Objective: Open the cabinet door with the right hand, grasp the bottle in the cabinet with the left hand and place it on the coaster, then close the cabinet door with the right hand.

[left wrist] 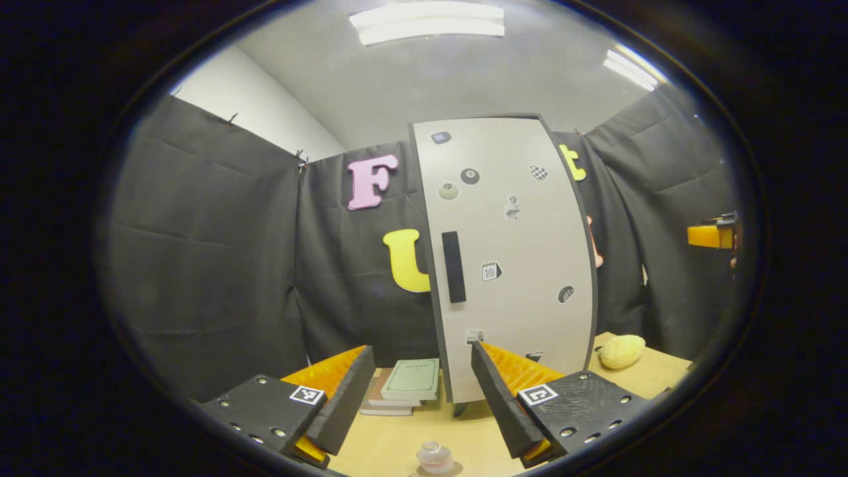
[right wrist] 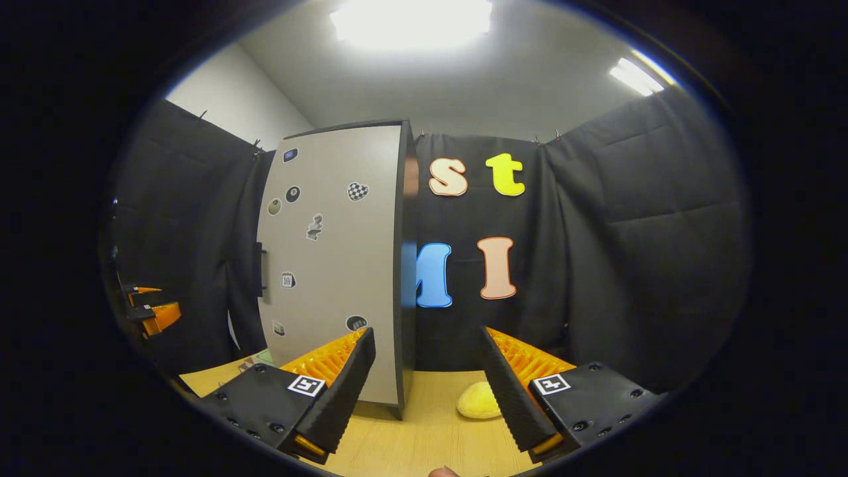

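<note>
Here we look along our left gripper (left wrist: 423, 397), whose two fingers stand spread wide with nothing between them, over a pale wooden table (left wrist: 397, 444). Straight ahead stands the cabinet (left wrist: 510, 265), tall and grey, its door (left wrist: 523, 218) closed and dotted with small stickers, a dark vertical handle (left wrist: 454, 267) near the door's left edge. Just left of the cabinet's foot lies a short stack of books (left wrist: 405, 385), a green one on top. At the bottom edge of the left gripper view, between the fingers but nearer to us, the bottle (left wrist: 434, 457) stands on the coaster (left wrist: 457, 470), showing mostly its rounded top. To the right of the cabinet a yellow lumpy object (left wrist: 621, 351) rests on the table, and at the far right edge we glimpse part of the other gripper.

In the right gripper view, our right gripper (right wrist: 427, 391) is likewise released, fingers apart and empty. The cabinet sits to the left of centre, seen at an angle, door shut. The yellow object lies between the fingers, farther off, on the table. The left gripper peeks in at the left edge.
</note>
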{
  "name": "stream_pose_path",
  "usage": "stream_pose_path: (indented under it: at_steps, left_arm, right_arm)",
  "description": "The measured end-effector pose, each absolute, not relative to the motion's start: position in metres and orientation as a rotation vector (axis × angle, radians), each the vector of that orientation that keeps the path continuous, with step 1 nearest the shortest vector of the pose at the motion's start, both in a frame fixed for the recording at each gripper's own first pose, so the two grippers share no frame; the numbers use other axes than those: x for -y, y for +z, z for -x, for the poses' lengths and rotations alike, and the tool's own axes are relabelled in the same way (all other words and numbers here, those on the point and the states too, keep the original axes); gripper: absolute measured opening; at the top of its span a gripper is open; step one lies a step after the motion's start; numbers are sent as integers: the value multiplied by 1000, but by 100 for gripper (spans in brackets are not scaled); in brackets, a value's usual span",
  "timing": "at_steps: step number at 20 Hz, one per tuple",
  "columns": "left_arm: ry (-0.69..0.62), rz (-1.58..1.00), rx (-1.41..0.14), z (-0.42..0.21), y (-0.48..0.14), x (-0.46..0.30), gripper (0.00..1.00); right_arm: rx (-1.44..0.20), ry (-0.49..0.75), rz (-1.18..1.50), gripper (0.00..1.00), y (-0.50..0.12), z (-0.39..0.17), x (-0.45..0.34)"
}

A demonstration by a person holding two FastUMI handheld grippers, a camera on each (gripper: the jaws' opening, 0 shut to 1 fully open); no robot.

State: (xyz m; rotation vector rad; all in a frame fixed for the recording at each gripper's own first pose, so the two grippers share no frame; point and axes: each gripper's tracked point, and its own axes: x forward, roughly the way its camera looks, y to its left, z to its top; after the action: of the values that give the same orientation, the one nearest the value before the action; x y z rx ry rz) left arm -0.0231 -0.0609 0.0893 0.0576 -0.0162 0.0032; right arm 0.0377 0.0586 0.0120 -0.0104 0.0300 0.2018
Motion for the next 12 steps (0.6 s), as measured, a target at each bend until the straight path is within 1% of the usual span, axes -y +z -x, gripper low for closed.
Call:
stream_pose_path:
  at_steps: [2, 4, 7, 9, 10, 11, 12]
  left_arm:
    - [-4, -49, 25, 27, 95, 53, 88]
    - [-6, -50, 21, 30, 98, 44, 90]
    - [-16, -37, 22, 26, 104, 30, 90]
    - [-17, -36, 20, 25, 109, 17, 88]
    - [-12, -37, 24, 25, 112, 10, 92]
    - [-8, -35, 28, 27, 114, 2, 90]
    - [-3, -33, 34, 28, 116, -4, 90]
  right_arm:
    - [-25, 190, 23, 98, 4, -31, -52]
    - [-27, 164, 37, 98, -6, -23, -48]
    - [-52, 157, 36, 98, -17, -11, -55]
    - [-53, 147, 29, 98, -16, -7, -59]
    - [-48, 145, 24, 98, -13, -4, -61]
    - [-42, 143, 22, 98, -10, -2, -64]
    - [-36, 142, 20, 98, -6, -1, -67]
